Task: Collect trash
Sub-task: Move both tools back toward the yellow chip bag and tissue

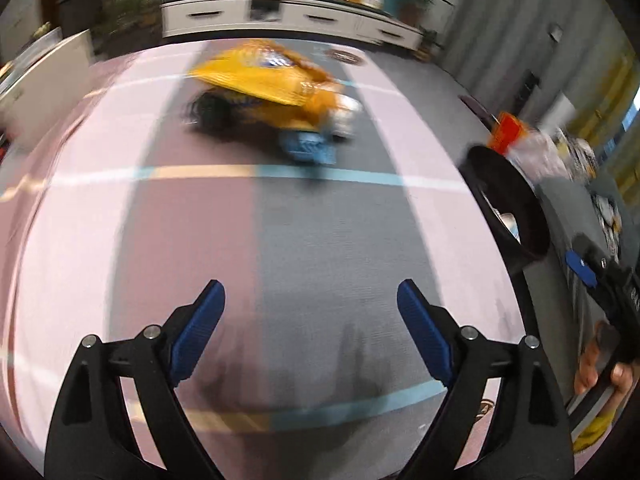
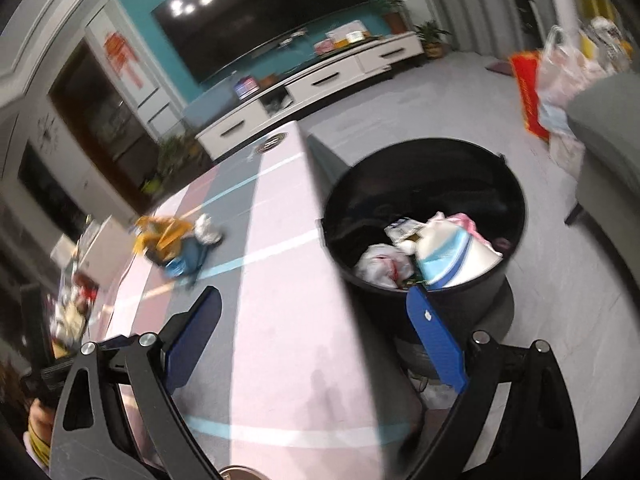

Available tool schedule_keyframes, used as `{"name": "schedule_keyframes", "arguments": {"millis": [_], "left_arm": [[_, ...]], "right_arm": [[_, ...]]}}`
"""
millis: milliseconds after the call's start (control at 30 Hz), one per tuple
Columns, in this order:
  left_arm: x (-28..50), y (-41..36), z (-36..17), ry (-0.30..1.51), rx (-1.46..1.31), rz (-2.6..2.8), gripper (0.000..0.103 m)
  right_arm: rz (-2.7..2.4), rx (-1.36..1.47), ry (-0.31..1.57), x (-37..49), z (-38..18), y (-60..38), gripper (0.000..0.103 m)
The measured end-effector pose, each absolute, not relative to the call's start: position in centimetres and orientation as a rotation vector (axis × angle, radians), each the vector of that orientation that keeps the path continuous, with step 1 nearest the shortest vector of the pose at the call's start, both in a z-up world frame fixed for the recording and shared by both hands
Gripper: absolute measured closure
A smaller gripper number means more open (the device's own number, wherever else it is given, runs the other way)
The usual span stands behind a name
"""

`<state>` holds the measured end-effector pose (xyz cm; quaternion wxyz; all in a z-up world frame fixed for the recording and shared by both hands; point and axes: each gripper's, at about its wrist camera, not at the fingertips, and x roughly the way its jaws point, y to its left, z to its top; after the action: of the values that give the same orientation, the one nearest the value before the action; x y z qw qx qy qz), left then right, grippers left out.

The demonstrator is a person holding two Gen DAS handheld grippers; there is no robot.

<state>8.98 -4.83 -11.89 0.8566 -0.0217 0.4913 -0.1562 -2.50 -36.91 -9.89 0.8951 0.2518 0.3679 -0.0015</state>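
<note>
Left wrist view: the left gripper (image 1: 311,304) hangs over the pink-and-grey striped table (image 1: 120,220), jaws spread wide with nothing between them. Blurred in the upper centre of the frame lies a trash pile (image 1: 276,100), a yellow bag over a small blue packet. At right edge sits the black bin (image 1: 508,204). Right wrist view shows the right gripper (image 2: 314,308) with jaws apart and empty, straddling the table edge; the bin, right of centre, holds white and pink wrappers (image 2: 436,248).

Open tongs (image 2: 314,328), black bin (image 2: 424,216) holding trash, striped table (image 2: 280,280)
</note>
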Motion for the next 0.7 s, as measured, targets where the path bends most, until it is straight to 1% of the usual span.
{"name": "schedule_keyframes", "arguments": {"millis": [67, 267, 533, 700], "left_arm": [[8.7, -2.2, -11.6, 1.019, -0.101, -0.291, 0.015], [8.1, 2.1, -11.0, 0.985, -0.199, -0.256, 0.015], [8.5, 4.7, -11.7, 0.992, -0.266, -0.235, 0.015], [10.7, 4.0, -11.3, 0.991, -0.307, -0.274, 0.015]], "right_arm": [[0.017, 0.493, 0.767, -2.2, -9.3, -35.6, 0.011], [0.074, 0.441, 0.802, -0.8, -8.5, -31.8, 0.011], [0.136, 0.342, 0.862, 2.0, -9.3, -26.9, 0.011], [0.154, 0.325, 0.870, 3.7, -9.8, -25.7, 0.011]]}}
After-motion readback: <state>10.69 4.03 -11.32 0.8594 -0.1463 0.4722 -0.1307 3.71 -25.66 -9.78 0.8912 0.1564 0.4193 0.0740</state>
